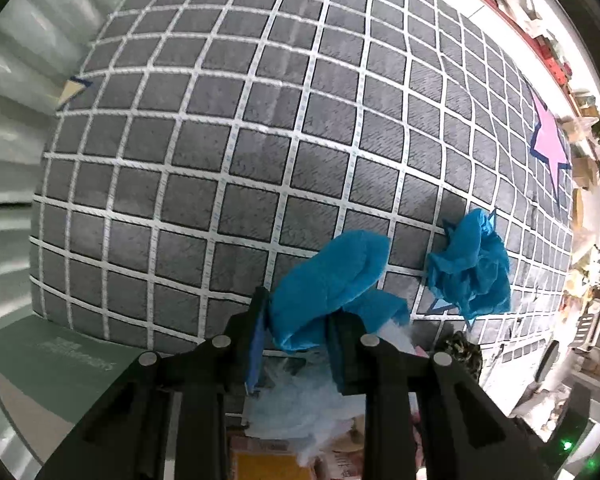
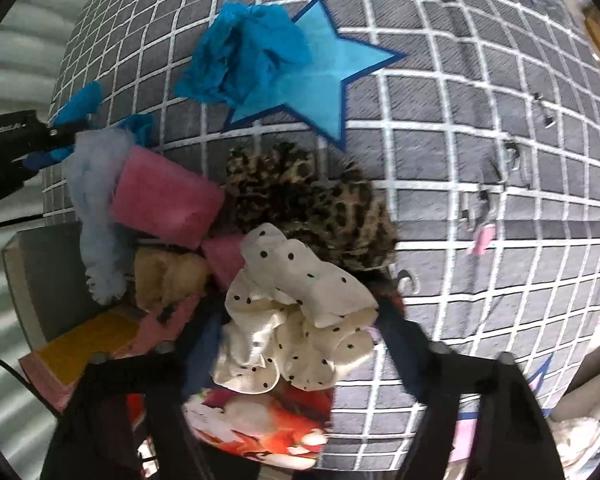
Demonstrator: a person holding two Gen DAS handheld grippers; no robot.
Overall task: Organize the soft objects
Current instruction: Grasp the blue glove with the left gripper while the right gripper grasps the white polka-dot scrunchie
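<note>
My left gripper (image 1: 296,312) is shut on a blue cloth (image 1: 332,280) and holds it over the near edge of the grey grid mat (image 1: 220,140). A second crumpled blue cloth (image 1: 470,266) lies on the mat to its right; in the right wrist view this cloth (image 2: 244,56) rests on the left arm of a blue star patch (image 2: 320,80). My right gripper (image 2: 300,336) is shut on a white scrunchie with black dots (image 2: 296,320). Just beyond it lies a leopard-print scrunchie (image 2: 312,196). The left gripper (image 2: 40,136) shows at the far left of that view.
A pile of soft items sits at the mat's near edge: a pink sponge (image 2: 168,200), a pale blue tulle piece (image 2: 96,208), a tan fluffy piece (image 2: 168,276). A grey box (image 2: 40,276) stands beside it. A pink star patch (image 1: 550,144) lies at the far right.
</note>
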